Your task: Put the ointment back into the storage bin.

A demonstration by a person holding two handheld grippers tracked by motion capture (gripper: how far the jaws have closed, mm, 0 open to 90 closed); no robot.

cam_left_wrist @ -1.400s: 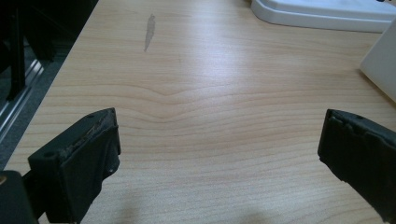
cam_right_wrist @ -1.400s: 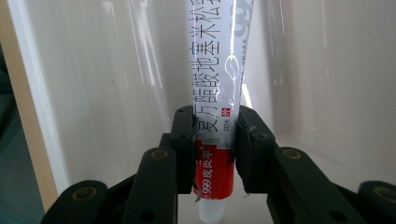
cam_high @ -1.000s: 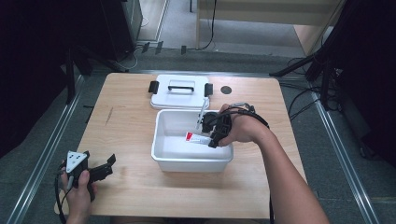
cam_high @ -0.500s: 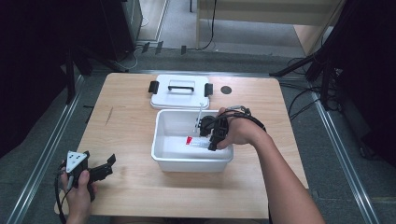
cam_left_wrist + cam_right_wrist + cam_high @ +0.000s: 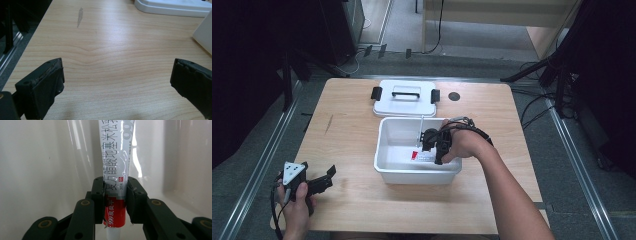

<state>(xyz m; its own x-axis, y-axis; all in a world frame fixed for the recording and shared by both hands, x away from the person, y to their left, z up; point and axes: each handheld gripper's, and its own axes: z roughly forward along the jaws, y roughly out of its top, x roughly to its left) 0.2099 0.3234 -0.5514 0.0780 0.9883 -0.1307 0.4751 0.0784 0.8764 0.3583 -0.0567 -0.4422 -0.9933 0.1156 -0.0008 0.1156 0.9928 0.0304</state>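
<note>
From above, my right gripper (image 5: pixel 428 145) sits inside the white bin (image 5: pixel 384 150), walls close on every side. My left gripper (image 5: pixel 117 80) gapes over bare table (image 5: pixel 107 40). My right jaws clench the white-and-red tube (image 5: pixel 115 177), its printed body upright against the bin wall.

Counted on the table (image 5: pixel 352 140): one white bin (image 5: pixel 384 150), one white lid (image 5: pixel 404 102), one ointment tube (image 5: pixel 115 170), two grippers (image 5: pixel 432 146) (image 5: pixel 329 176).
</note>
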